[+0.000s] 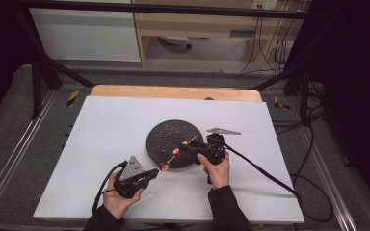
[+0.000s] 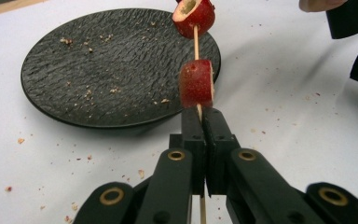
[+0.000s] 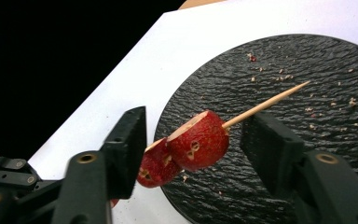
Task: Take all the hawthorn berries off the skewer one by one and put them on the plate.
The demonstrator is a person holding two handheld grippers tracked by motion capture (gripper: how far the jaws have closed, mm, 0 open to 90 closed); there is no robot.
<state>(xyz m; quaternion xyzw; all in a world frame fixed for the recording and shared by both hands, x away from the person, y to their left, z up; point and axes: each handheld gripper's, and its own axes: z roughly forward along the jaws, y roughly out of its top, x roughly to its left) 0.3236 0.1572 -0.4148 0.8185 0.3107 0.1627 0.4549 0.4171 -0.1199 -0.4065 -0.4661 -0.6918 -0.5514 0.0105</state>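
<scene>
While the left gripper point(image 2: 204, 116) pinches the skewer point(image 2: 196, 44), the right gripper point(image 3: 193, 144) brackets the upper fruit piece point(image 3: 199, 140) half-wide, untouching; next, likely squeeze and slide it toward one o'clock.

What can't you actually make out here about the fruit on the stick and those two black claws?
- The skewer: in the left gripper view its lower part is hidden between the shut jaws of the left gripper.
- The upper fruit piece: cut off by the top edge of that view.
- The lower fruit piece: in the right gripper view, partly hidden behind the nearer piece.
- The right gripper: whether its pads touch the fruit cannot be told.
- The plate: cut off at the right edge.
</scene>
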